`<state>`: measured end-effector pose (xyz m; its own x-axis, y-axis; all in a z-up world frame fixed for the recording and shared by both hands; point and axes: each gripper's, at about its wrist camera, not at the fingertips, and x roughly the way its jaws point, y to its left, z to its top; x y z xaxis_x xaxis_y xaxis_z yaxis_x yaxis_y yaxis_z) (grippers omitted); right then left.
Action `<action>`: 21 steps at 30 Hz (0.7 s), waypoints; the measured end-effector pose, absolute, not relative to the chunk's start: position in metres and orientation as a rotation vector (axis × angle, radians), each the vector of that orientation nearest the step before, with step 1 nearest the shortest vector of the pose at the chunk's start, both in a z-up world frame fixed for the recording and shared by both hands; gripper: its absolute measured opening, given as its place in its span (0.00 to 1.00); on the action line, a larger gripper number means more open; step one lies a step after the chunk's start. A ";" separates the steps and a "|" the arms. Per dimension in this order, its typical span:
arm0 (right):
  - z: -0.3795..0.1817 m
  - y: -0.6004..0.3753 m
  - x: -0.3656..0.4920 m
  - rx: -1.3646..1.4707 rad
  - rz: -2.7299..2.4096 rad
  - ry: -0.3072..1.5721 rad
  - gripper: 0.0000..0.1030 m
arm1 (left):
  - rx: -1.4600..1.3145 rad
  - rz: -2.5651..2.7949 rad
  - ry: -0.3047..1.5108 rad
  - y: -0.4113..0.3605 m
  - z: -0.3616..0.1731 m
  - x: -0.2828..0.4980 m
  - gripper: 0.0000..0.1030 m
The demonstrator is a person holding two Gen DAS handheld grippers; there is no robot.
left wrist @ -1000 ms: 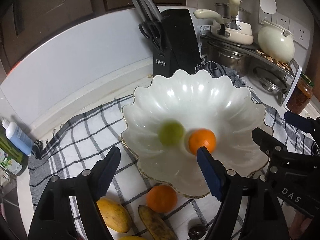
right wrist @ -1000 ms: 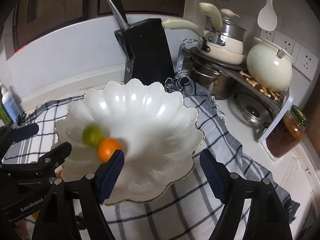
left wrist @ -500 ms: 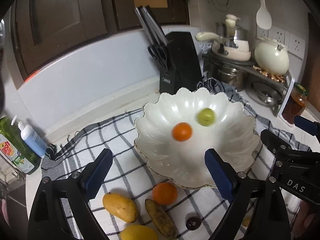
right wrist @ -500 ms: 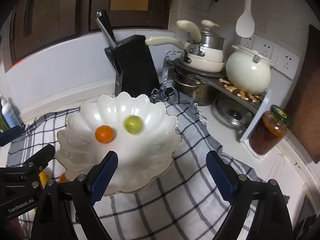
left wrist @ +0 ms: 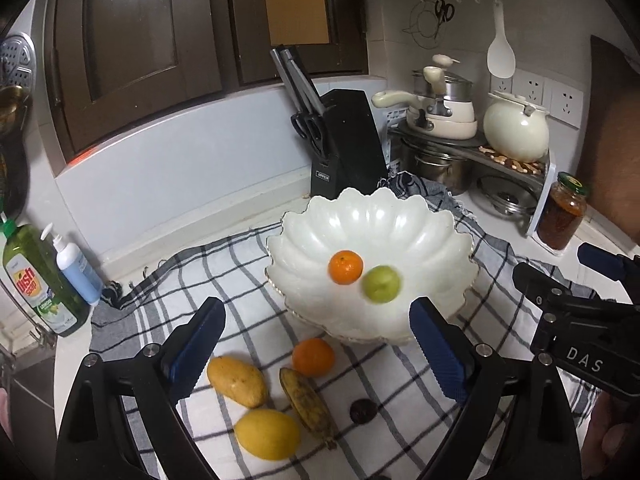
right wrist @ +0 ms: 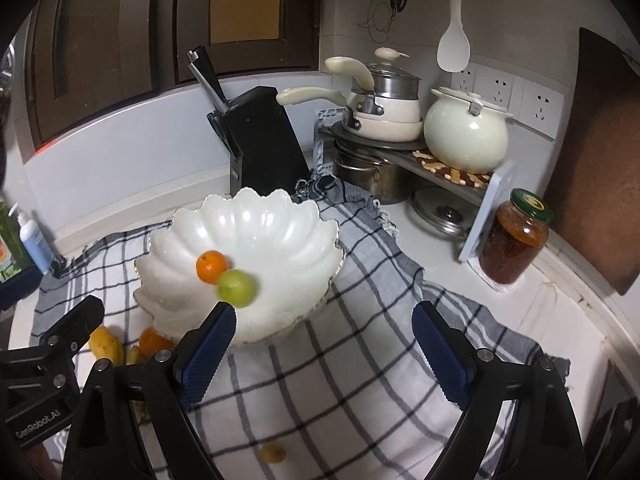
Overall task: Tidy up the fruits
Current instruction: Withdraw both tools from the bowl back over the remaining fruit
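A white scalloped bowl point(left wrist: 400, 220) point(right wrist: 280, 216) stands on a checked cloth and holds an orange point(left wrist: 345, 267) point(right wrist: 211, 266) and a blurred green fruit point(left wrist: 381, 284) point(right wrist: 237, 288). On the cloth in front lie a second orange point(left wrist: 313, 357), a mango point(left wrist: 237, 381), a lemon point(left wrist: 267, 433), a brown banana point(left wrist: 307, 401) and a small dark fruit point(left wrist: 363, 411). My left gripper point(left wrist: 316, 352) is open and empty, above the loose fruit. My right gripper point(right wrist: 324, 348) is open and empty, in front of the bowl.
A black knife block point(left wrist: 344, 140) stands behind the bowl. Pots on a rack point(left wrist: 440, 120), a white kettle point(left wrist: 516, 132) and a jar point(left wrist: 562, 212) are at the back right. Soap bottles point(left wrist: 44, 276) stand at the left. A small yellow scrap point(right wrist: 273, 452) lies on the cloth.
Both grippers have pulled back and up from the bowl, so it looks smaller. The green fruit has rolled inside the bowl to beside the orange. Both grippers stay open.
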<state>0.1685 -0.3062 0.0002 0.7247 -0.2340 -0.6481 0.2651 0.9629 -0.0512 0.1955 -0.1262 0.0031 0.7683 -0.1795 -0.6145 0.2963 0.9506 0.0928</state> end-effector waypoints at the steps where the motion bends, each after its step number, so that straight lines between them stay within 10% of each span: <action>1: -0.001 -0.306 0.165 0.047 -0.277 0.711 0.88 | 0.189 -0.259 0.646 -0.126 0.002 0.193 0.92; 21: -0.047 -0.291 0.107 0.061 -0.296 0.758 0.87 | 0.195 -0.272 0.687 -0.110 -0.050 0.138 0.89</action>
<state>0.1073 -0.2914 -0.0466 0.6868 -0.2421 -0.6854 0.2856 0.9569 -0.0519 0.1375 -0.1096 -0.0499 0.7398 -0.1825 -0.6476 0.3103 0.9466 0.0877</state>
